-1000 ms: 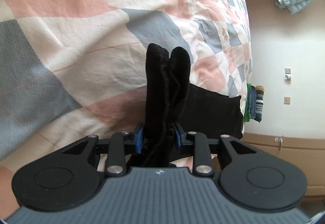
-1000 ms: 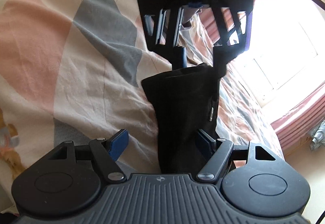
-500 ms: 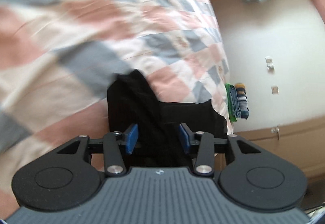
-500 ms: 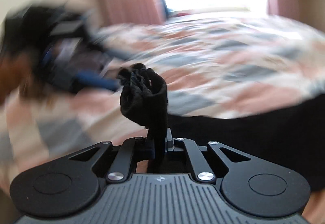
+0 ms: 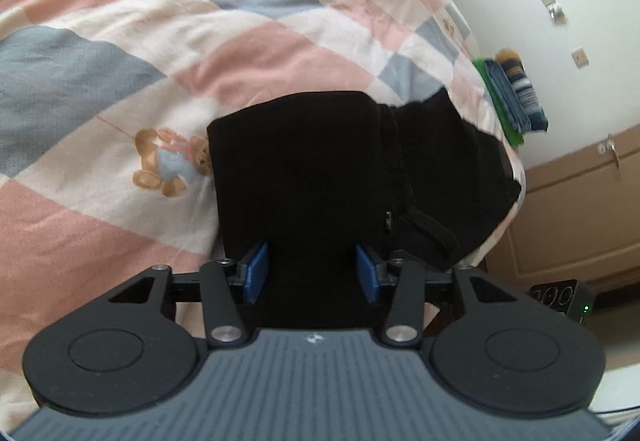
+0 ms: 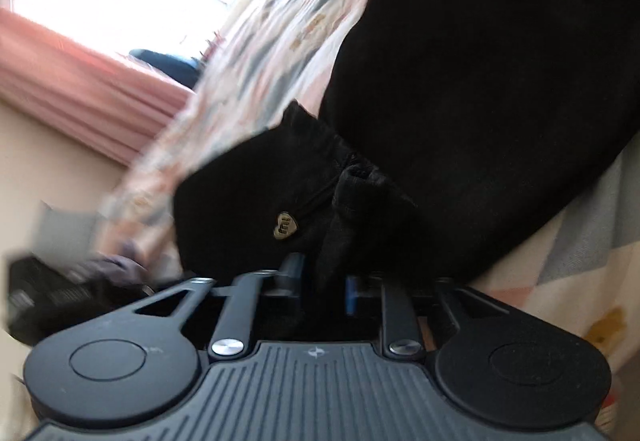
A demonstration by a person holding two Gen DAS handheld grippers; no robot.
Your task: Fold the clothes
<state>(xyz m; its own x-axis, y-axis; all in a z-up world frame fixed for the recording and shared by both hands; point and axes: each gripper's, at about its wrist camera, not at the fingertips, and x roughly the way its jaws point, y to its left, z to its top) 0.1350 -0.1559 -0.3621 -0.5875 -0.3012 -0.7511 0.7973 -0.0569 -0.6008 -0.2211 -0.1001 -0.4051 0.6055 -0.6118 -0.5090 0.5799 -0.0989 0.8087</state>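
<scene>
Looking along the left gripper point(image 5: 311, 273), a black garment point(image 5: 304, 169) is seen lying on a checked quilt point(image 5: 120, 41) of pink, grey and cream squares printed with a teddy bear point(image 5: 172, 161). The blue pads point(image 5: 255, 272) are spread wide with dark cloth between them but not pinched; nothing is held. The garment appears doubled into a thick, soft, matte block near the bed's edge, with a bunched seam running down its right side. A stack of folded striped clothes point(image 5: 516, 93) is seen beyond, by the wall.

From the right wrist view, which is blurred, the right gripper point(image 6: 322, 287) is shown nearly closed on a gathered, crumpled ridge of the same garment point(image 6: 480, 81). A small brass-coloured heart charm point(image 6: 285, 227) on a thin cord is seen just above the jaws.

A fold is judged to be in the course of being laid down. Next, the gathered end would need to be drawn flat over the block, released, and the thick fabric smoothed.
</scene>
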